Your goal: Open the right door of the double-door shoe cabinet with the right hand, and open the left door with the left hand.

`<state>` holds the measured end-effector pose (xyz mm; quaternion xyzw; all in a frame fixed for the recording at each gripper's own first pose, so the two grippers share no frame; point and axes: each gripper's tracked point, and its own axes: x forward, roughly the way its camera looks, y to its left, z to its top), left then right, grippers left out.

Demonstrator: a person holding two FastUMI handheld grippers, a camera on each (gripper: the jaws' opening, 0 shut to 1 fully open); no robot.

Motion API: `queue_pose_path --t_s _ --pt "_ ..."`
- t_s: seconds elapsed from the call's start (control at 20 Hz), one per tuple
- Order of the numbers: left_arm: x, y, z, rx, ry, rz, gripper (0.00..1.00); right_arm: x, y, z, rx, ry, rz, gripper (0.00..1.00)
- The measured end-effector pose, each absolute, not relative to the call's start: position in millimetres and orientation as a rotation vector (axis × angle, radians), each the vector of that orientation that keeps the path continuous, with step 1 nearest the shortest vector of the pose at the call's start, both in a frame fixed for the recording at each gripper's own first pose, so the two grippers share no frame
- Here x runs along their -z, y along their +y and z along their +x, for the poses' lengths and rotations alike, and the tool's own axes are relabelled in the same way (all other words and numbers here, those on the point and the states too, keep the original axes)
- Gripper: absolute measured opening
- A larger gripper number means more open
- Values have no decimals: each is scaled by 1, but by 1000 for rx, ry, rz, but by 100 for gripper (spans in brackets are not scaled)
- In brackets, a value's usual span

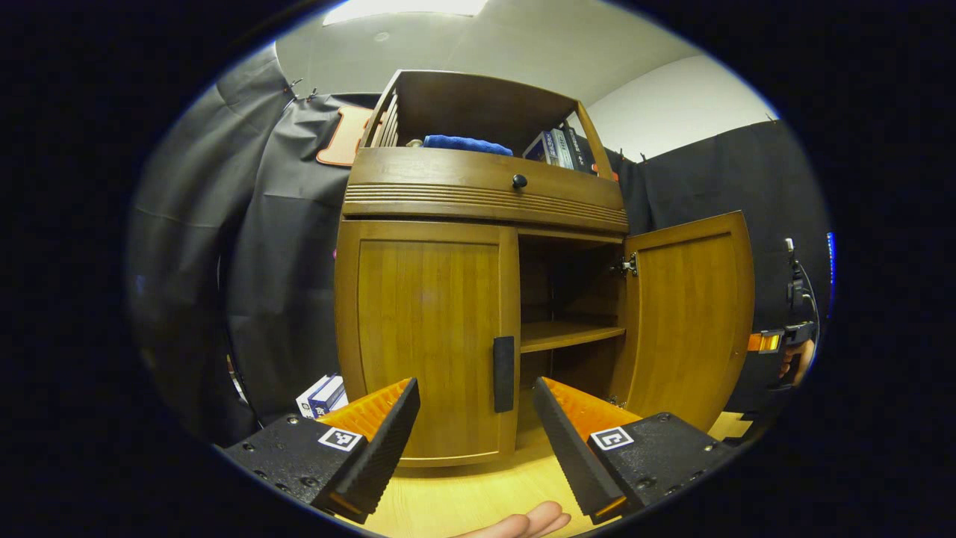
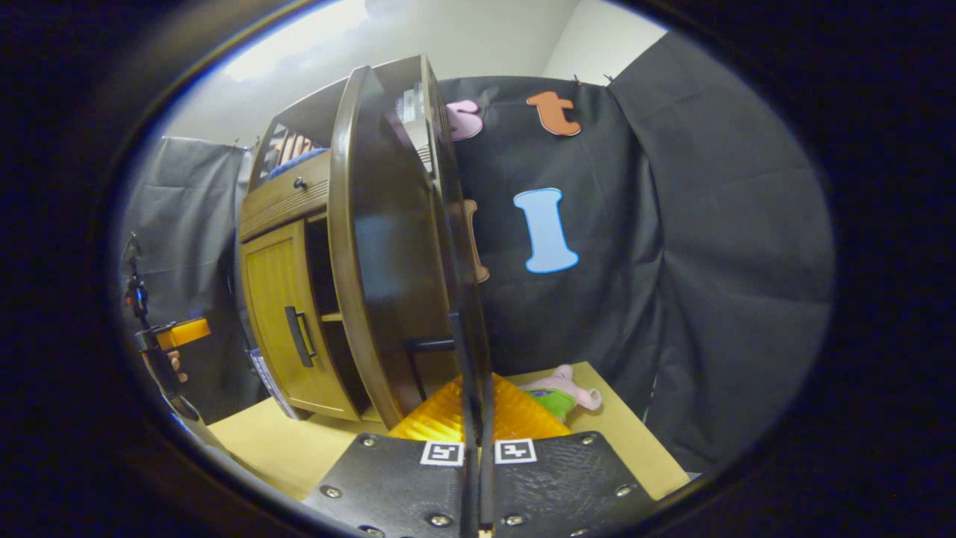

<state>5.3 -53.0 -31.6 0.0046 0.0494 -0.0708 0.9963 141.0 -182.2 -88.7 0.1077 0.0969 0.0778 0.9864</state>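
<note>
My left claw (image 1: 476, 433) gapes empty; the left door's handle (image 1: 504, 373), upright, stands dead ahead at twelve o'clock between my fingers. The left door (image 1: 426, 336) is shut. My right claw (image 2: 478, 426) pinches the swung-out right door (image 2: 388, 246) edge. No writing is readable.

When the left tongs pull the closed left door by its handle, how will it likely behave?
The left door looks like rigid wood, so it should swing stiffly rather than flex. Its black handle offers a firm grip. The cabinet looks heavy and unlikely to tip.
</note>
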Motion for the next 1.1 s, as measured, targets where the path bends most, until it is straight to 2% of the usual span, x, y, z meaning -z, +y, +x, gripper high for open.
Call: queue_pose_path --t_s 0.3,0.4,0.5,0.55,0.7,0.8,0.9,1.0,1.1 --pt "55 -69 23 147 145 38 93 88 -183 143 -167 211 144 1" --pt "62 -81 26 190 157 34 95 88 -182 143 -178 217 165 1" --pt "62 -84 36 176 142 -3 97 88 -182 142 -186 216 176 1" --pt "64 -84 43 159 152 -8 98 86 -185 139 -179 201 180 6" --pt "72 -90 72 134 175 -9 97 68 -189 121 -149 138 175 8" --pt "80 -95 94 127 189 -19 97 49 -205 103 -63 83 155 12" --pt "89 -105 115 148 196 -22 96 27 -209 78 -19 39 140 45" --pt "94 -107 136 144 181 2 93 18 -194 63 -28 5 98 71" --pt "95 -110 153 133 149 18 93 1 -191 28 17 -9 40 96"
